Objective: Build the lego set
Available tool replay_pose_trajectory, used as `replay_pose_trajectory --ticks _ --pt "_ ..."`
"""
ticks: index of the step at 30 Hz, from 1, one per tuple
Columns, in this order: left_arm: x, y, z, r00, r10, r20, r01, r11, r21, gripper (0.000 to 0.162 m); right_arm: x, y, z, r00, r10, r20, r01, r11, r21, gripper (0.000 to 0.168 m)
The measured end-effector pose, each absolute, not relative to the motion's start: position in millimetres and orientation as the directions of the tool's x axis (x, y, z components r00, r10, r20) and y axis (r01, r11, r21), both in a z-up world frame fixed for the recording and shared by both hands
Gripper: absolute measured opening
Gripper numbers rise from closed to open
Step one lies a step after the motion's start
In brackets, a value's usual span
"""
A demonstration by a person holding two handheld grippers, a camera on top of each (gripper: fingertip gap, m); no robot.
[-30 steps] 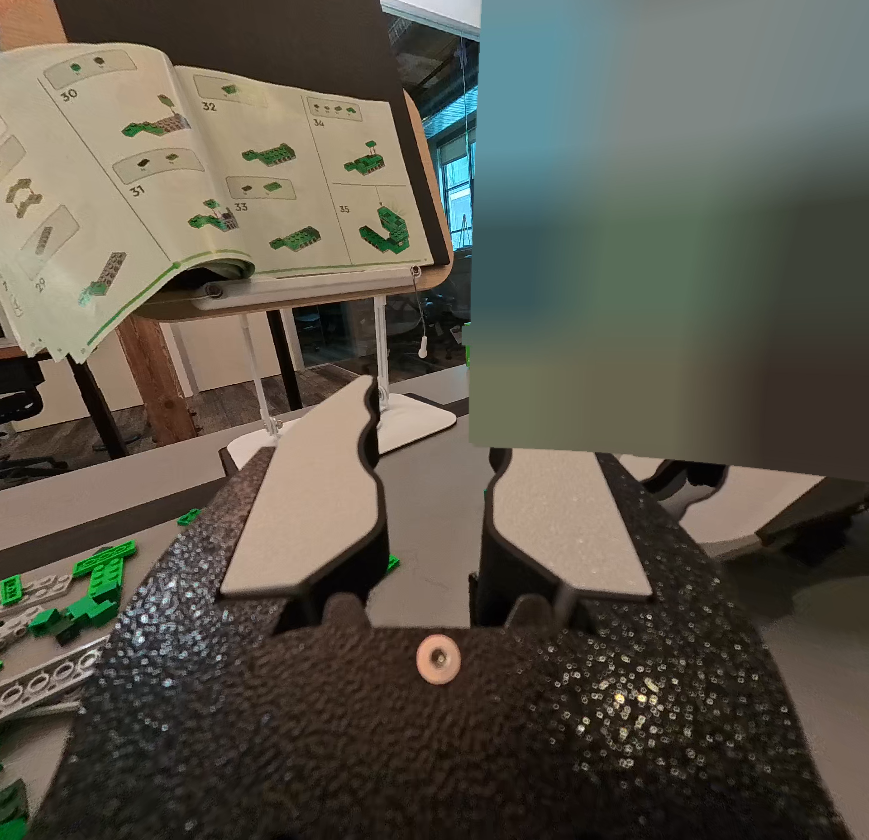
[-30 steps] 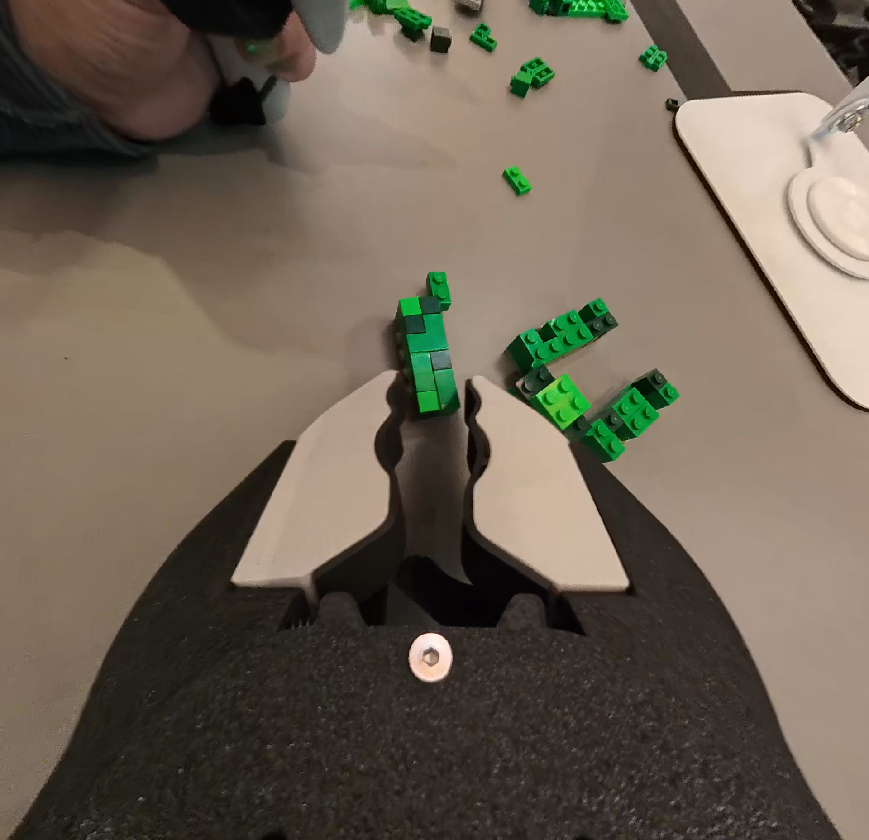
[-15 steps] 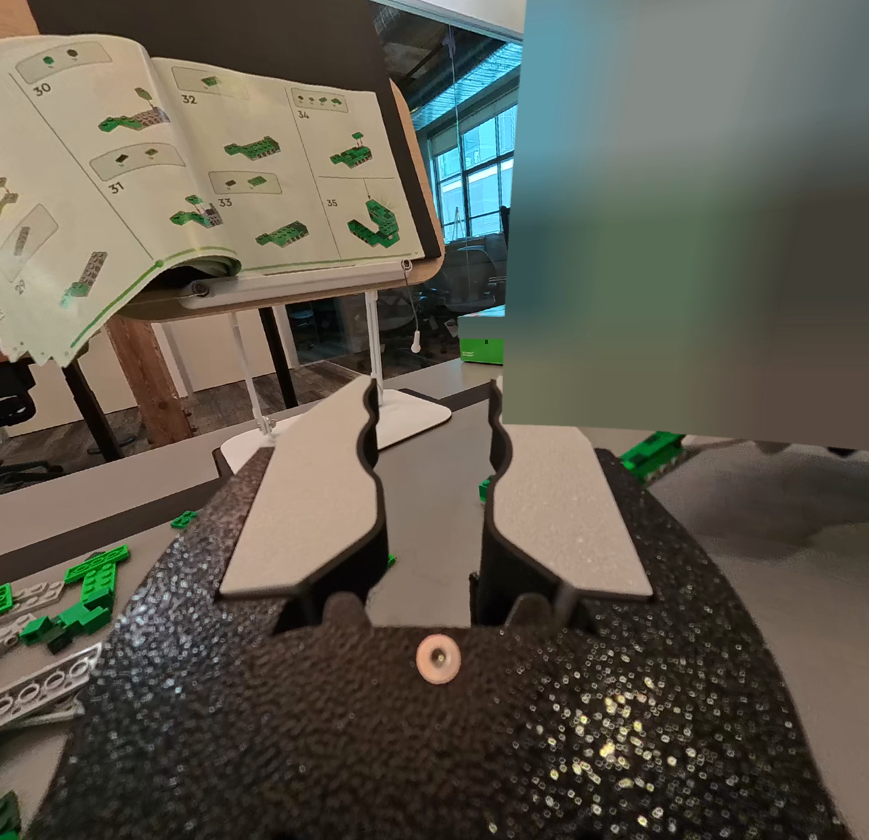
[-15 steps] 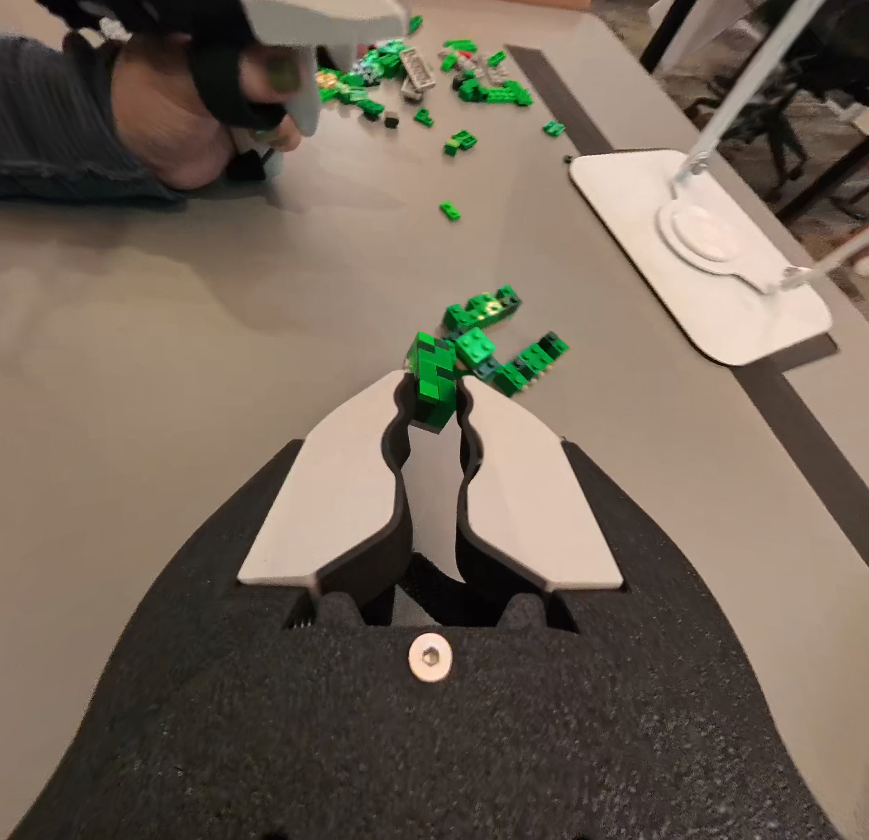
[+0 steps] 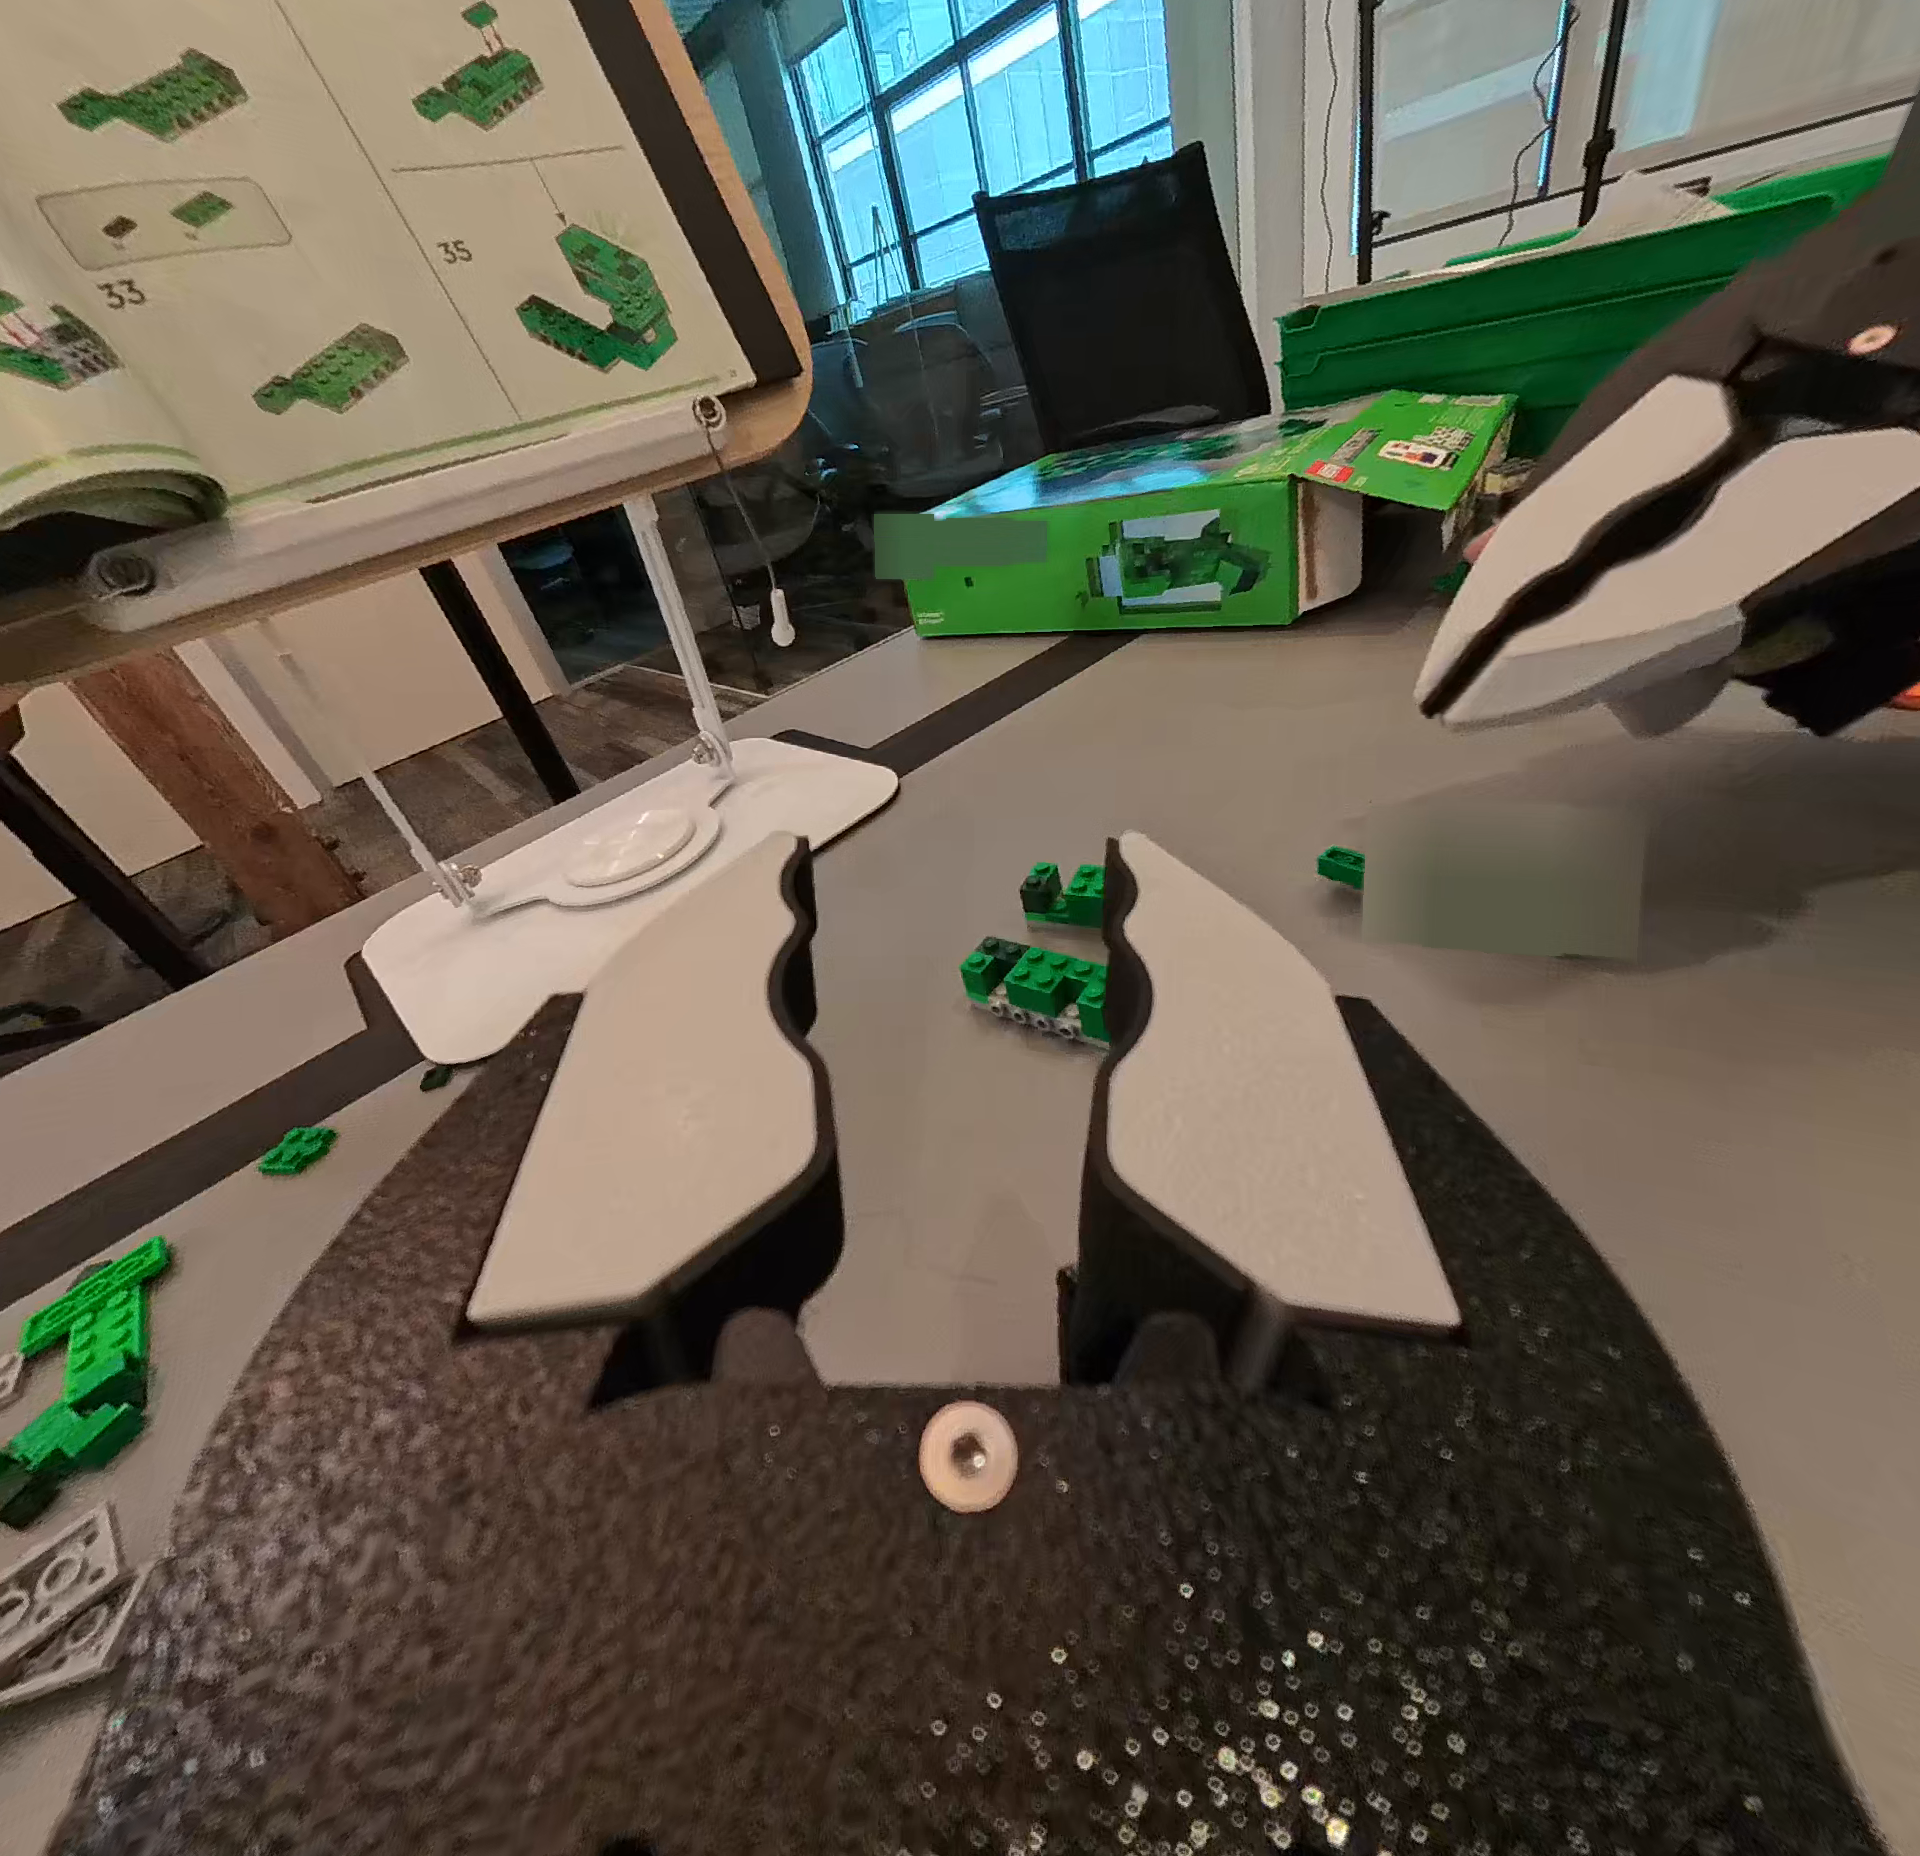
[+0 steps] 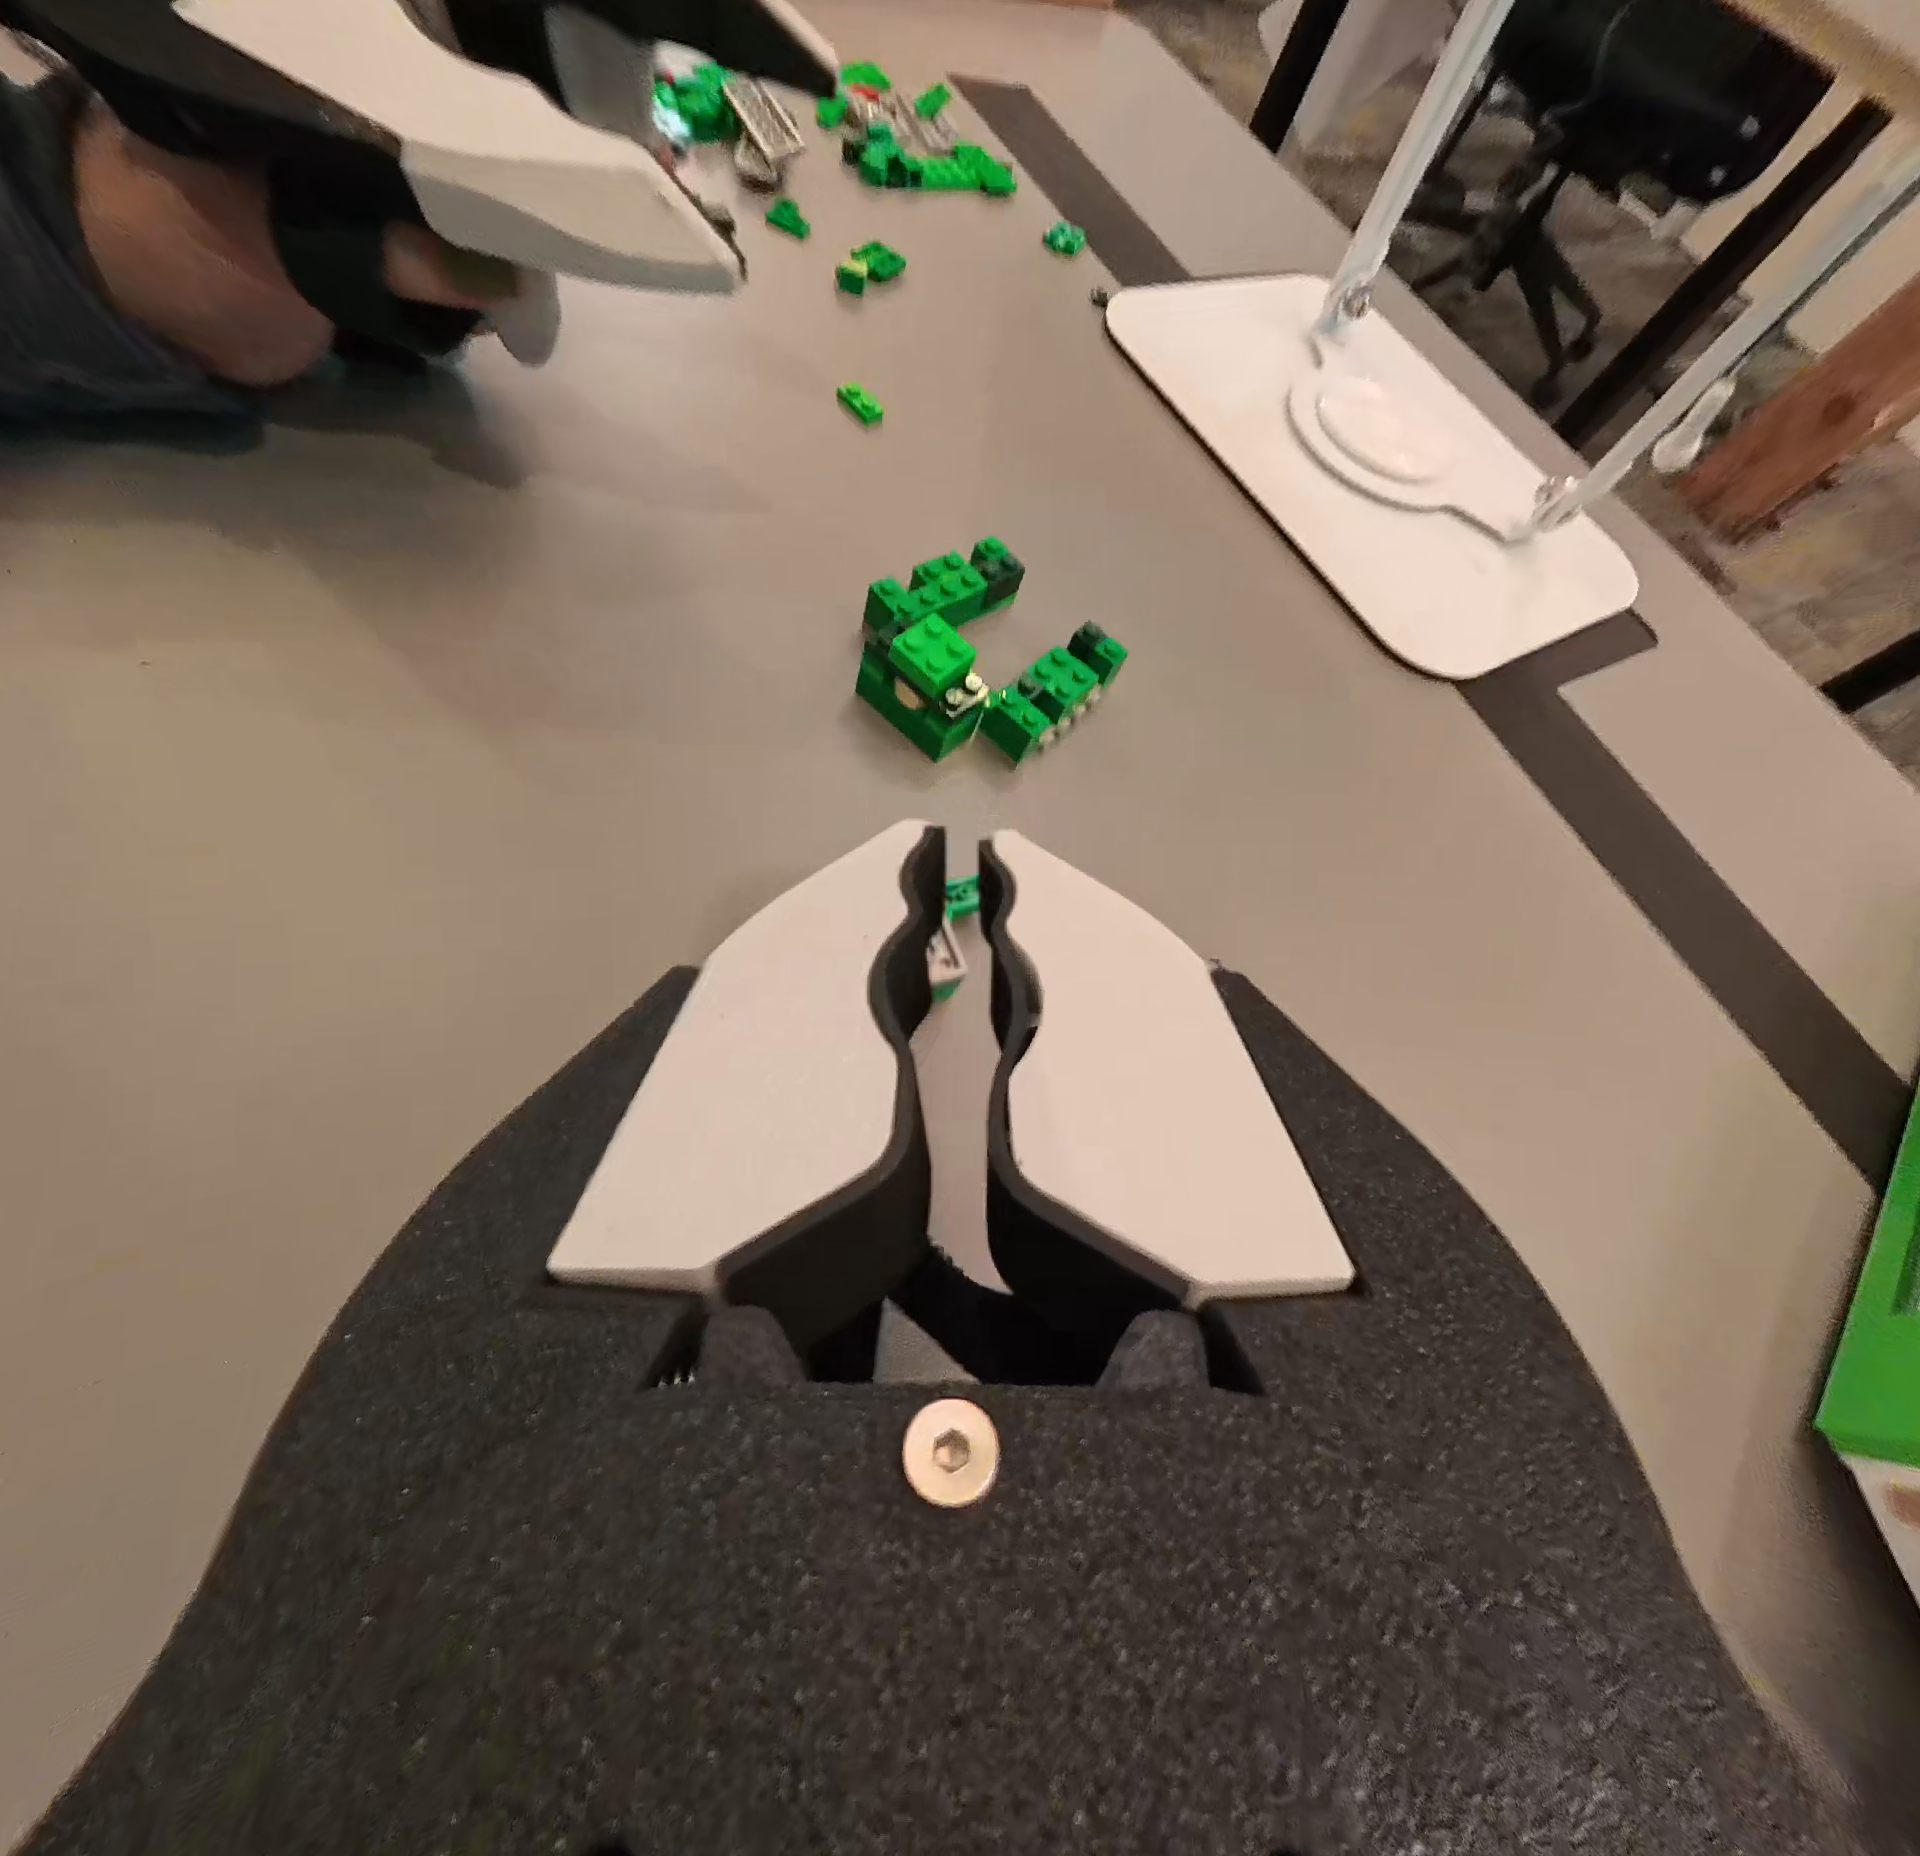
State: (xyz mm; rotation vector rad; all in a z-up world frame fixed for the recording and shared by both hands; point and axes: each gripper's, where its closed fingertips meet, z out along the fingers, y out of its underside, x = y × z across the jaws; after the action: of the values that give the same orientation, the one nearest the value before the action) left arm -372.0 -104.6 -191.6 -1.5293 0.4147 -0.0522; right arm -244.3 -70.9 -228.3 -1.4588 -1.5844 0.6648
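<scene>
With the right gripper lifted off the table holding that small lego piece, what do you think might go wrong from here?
1. The right gripper pinches the small green and grey piece behind its tips, seemingly tilted; it may slip or twist when pressed on.
2. The U-shaped green assembly lies loose on the table, held by nothing; pushing a piece onto it could make it slide or break apart.
3. The open left gripper hovers close to that assembly and could knock it.

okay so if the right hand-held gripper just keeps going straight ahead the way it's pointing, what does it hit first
Most likely the U-shaped green brick assembly on the table, which lies directly ahead of the right hand-held gripper. The stretch of table between looks bare. The gripper seems raised, so depth is uncertain and it could pass over.
</scene>
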Motion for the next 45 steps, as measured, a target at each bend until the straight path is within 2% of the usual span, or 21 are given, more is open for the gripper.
replay_pose_trajectory --ticks 5,8,11,17,20,22,26,29,31,33,36,40,45 --pt "-374 -106 -189 0.933 -0.281 -0.222 -0.212 0.069 -0.975 0.051 -234 -74 -236 0.259 0.966 0.016 0.517 -0.125 -0.847 0.036" --pt "-373 -106 -190 0.931 -0.287 -0.227 -0.215 0.070 -0.974 0.051 -227 -87 -248 0.339 0.941 -0.009 0.538 -0.202 -0.818 0.042" --pt "-372 -106 -190 0.928 -0.296 -0.229 -0.218 0.069 -0.974 0.051 -222 -92 -261 0.401 0.915 0.051 0.598 -0.219 -0.771 0.044" --pt "-372 -107 -189 0.927 -0.301 -0.223 -0.210 0.076 -0.975 0.050 -227 -92 -278 0.470 0.881 0.055 0.658 -0.309 -0.686 0.045" --pt "-371 -107 -188 0.927 -0.304 -0.222 -0.207 0.080 -0.975 0.050 -226 -87 -283 0.491 0.865 0.100 0.697 -0.322 -0.641 0.036" --pt "-372 -107 -188 0.927 -0.304 -0.219 -0.204 0.082 -0.976 0.050 -227 -87 -284 0.472 0.870 0.139 0.727 -0.295 -0.619 0.023" --pt "-372 -108 -187 0.928 -0.306 -0.212 -0.195 0.086 -0.977 0.051 -226 -80 -279 0.386 0.877 0.286 0.786 -0.151 -0.599 0.023" --pt "-369 -109 -187 0.923 -0.318 -0.214 -0.195 0.092 -0.977 0.052 -230 -74 -261 0.246 0.832 0.498 0.797 0.118 -0.592 0.023" --pt "-360 -110 -187 0.909 -0.359 -0.210 -0.188 0.096 -0.977 0.054 -232 -75 -249 0.134 0.761 0.635 0.788 0.307 -0.534 0.023" --pt "-349 -111 -188 0.884 -0.387 -0.260 -0.239 0.103 -0.966 0.056 -235 -82 -243 0.057 0.734 0.677 0.765 0.404 -0.502 0.023" --pt "-329 -114 -195 0.802 -0.394 -0.449 -0.429 0.144 -0.892 0.054 -241 -100 -237 0.026 0.832 0.554 0.706 0.378 -0.599 0.023" --pt "-304 -119 -206 0.625 -0.361 -0.692 -0.669 0.209 -0.713 0.047 -245 -119 -220 0.028 0.964 0.263 0.649 0.182 -0.738 0.022" --pt "-289 -119 -214 0.446 -0.290 -0.847 -0.821 0.243 -0.516 0.037 -245 -138 -205 -0.036 0.999 -0.005 0.657 0.020 -0.753 0.022"
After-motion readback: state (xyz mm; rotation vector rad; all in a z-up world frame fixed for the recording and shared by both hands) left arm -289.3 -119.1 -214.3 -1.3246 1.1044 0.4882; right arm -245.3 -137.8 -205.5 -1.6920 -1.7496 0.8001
